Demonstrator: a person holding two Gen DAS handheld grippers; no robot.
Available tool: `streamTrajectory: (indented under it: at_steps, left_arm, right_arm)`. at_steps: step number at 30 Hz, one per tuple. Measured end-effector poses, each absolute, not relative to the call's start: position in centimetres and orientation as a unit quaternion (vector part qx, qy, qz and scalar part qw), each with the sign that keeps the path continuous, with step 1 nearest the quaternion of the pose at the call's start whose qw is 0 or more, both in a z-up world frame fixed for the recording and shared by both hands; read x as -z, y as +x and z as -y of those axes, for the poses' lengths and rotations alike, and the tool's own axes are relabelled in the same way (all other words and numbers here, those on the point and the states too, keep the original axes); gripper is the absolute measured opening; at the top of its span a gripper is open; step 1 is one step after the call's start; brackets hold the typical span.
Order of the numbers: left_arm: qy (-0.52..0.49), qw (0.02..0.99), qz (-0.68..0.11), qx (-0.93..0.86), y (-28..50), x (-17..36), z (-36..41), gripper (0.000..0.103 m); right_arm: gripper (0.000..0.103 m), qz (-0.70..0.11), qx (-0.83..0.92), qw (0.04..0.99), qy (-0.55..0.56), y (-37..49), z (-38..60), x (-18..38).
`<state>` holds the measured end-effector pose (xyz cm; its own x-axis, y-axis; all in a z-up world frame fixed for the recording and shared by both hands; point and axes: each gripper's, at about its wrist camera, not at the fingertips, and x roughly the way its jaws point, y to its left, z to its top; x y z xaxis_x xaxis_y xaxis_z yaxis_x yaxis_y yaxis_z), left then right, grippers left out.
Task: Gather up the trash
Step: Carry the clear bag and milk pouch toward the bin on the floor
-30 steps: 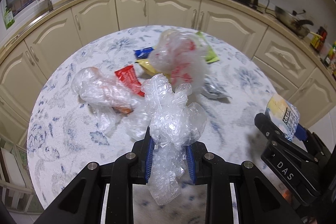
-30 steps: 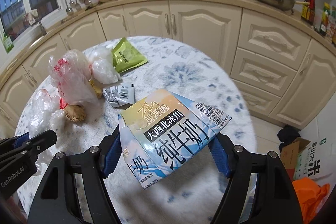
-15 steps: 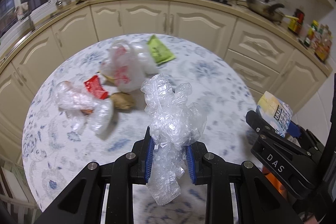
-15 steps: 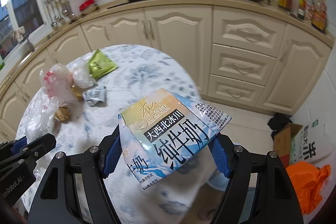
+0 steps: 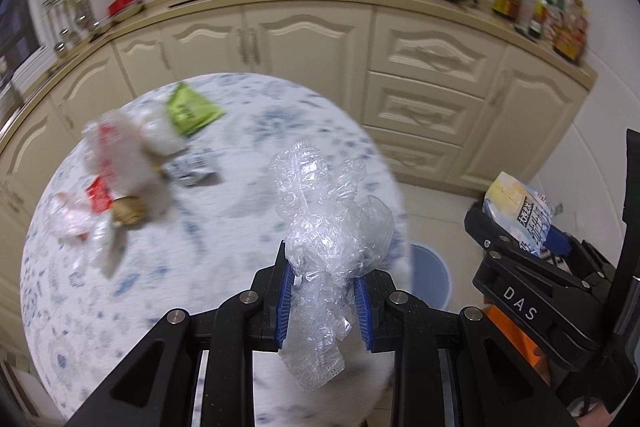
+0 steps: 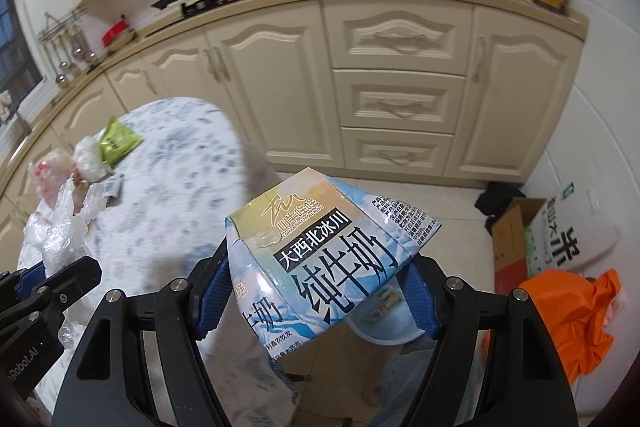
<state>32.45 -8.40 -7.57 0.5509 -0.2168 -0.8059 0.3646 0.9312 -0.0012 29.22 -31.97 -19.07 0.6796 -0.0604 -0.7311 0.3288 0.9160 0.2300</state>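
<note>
My left gripper (image 5: 323,301) is shut on a crumpled clear plastic wrap (image 5: 328,227), held above the right edge of the round floral table (image 5: 224,219). My right gripper (image 6: 316,303) is shut on a flattened milk carton (image 6: 320,247), held past the table edge over the floor. A pale blue bin (image 5: 430,273) stands on the floor below, also partly seen under the carton in the right wrist view (image 6: 384,327). More trash lies on the table's left: a plastic bag with red print (image 5: 120,155), a green packet (image 5: 190,109), a silver wrapper (image 5: 192,171).
Cream kitchen cabinets (image 6: 400,87) stand behind, with a stove and a pan on the counter. A cardboard box (image 6: 516,239) and an orange bag (image 6: 568,311) sit on the floor at the right. The right gripper with the carton shows in the left wrist view (image 5: 520,223).
Both grippers have swung right, away from the table's middle toward its right edge. The blue bin on the floor has come into view. Both grips are unchanged.
</note>
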Motion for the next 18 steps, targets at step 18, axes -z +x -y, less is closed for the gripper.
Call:
streamTrajectory:
  at_steps: [18]
  left_arm:
    - [0.162,0.825,-0.484,0.242,35.6,14.3,23.0,0.024]
  right_arm:
    - [0.075,-0.422,0.187,0.858,0.228,26.4,43.1,24.9]
